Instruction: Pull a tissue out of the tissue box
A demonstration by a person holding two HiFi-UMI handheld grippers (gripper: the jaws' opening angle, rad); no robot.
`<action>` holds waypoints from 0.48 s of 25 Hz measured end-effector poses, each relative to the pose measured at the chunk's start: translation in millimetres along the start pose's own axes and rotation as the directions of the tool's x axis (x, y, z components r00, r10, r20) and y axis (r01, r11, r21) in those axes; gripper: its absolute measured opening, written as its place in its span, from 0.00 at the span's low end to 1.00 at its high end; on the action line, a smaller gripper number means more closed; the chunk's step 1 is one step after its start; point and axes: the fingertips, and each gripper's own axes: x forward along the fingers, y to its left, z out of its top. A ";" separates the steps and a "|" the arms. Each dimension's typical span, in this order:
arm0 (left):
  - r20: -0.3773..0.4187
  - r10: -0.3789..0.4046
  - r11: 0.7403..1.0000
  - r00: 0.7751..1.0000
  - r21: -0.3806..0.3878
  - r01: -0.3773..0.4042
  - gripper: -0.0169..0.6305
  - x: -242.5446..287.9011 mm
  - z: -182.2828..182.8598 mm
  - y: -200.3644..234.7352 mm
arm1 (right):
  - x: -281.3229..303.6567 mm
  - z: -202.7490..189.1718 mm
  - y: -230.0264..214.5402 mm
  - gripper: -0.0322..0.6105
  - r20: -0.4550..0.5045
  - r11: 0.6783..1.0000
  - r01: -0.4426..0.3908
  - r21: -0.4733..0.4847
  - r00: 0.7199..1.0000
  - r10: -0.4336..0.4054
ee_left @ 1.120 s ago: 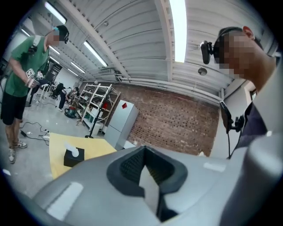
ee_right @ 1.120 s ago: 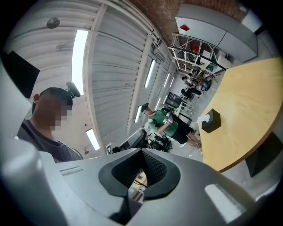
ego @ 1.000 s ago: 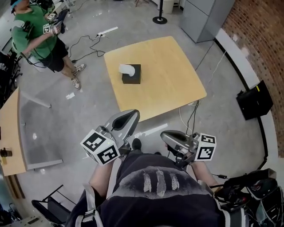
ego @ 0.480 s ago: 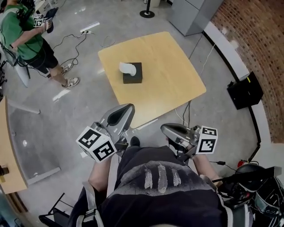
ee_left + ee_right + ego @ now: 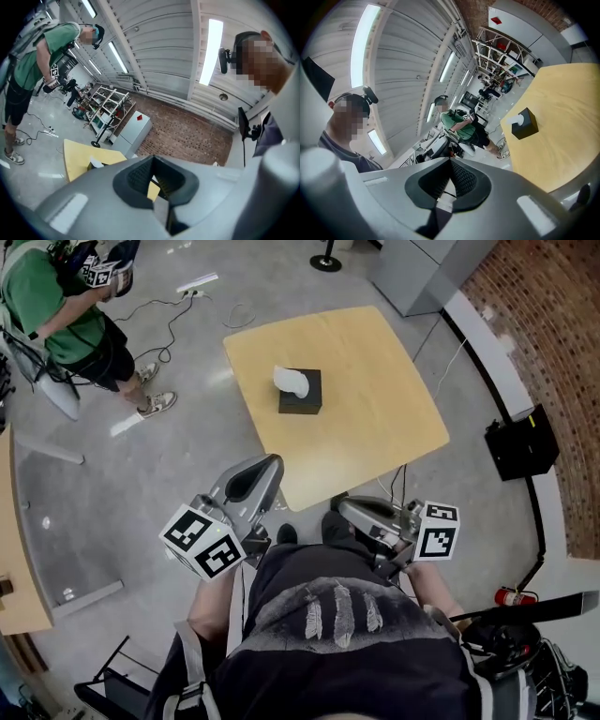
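Observation:
A black tissue box [image 5: 302, 395] stands near the middle of the yellow wooden table [image 5: 375, 381], with a white tissue [image 5: 291, 380] sticking up out of its top. Both grey grippers are held low in front of the person's body, short of the box. My left gripper [image 5: 269, 465] is shut and empty, off the table's near left edge. My right gripper [image 5: 346, 509] is at the table's near edge, its jaws together with nothing between them. The right gripper view shows the tissue box [image 5: 526, 125] far ahead on the table [image 5: 565, 145].
A person in a green shirt [image 5: 56, 306] stands at the far left holding another gripper. Cables and a power strip [image 5: 197, 283] lie on the grey floor. A black case [image 5: 521, 442], a brick wall and a grey cabinet [image 5: 412, 273] are to the right.
Both grippers have come closer to the table's near edge, and the table and box sit further right and nearer in the head view. The jaws stay together and empty.

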 end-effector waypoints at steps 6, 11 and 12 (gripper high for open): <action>-0.002 0.085 0.996 0.996 0.004 -0.085 0.03 14.0 4.3 18.7 | 9.3 22.2 -22.0 0.05 -0.029 0.998 -0.055 0.037 0.998 0.056; -0.021 0.149 0.989 0.989 0.010 -0.149 0.03 43.5 10.8 37.3 | 14.7 45.1 -48.1 0.05 -0.064 0.992 -0.109 0.066 0.991 0.114; -0.027 0.161 0.987 0.987 0.017 -0.160 0.03 47.6 12.5 40.8 | 15.0 48.2 -51.1 0.05 -0.066 0.990 -0.118 0.075 0.990 0.123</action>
